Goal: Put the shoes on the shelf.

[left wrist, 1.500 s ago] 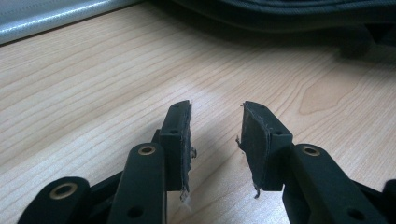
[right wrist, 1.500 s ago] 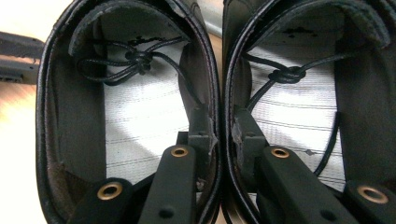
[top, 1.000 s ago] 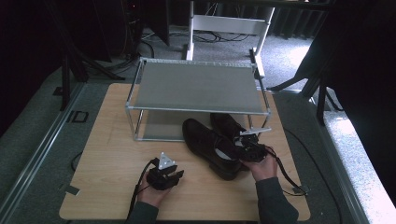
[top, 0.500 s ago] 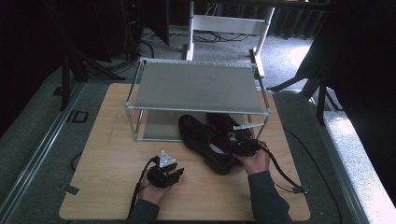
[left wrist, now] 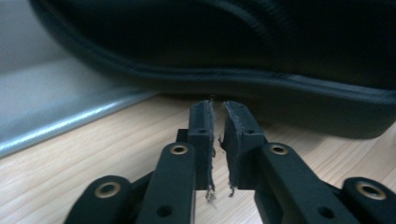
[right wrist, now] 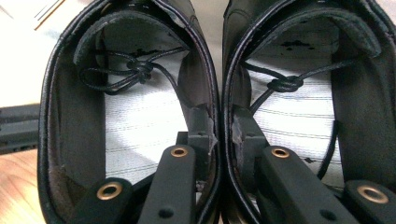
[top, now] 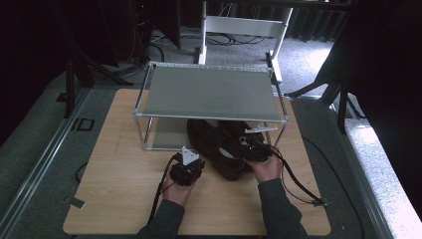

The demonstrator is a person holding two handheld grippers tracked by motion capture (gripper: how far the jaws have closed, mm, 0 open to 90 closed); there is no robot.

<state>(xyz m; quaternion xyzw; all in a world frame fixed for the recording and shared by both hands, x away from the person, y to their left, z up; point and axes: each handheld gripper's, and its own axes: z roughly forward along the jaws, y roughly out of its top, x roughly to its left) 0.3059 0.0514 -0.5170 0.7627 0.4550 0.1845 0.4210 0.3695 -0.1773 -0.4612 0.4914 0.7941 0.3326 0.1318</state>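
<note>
Our right hand-held gripper (top: 252, 149), clamped on the touching inner walls of the pair of black shoes (top: 219, 147), has pushed them farther under the rack (top: 211, 92) on the counter (top: 119, 164). Our left hand-held gripper (top: 186, 169), jaws nearly shut and empty, has moved up beside the sole.

No readable text, label, brand, number or sign to be made out, none on the black shoes (top: 226, 149), none on the metal rack (top: 211, 94), none on the wooden table (top: 114, 164)
</note>
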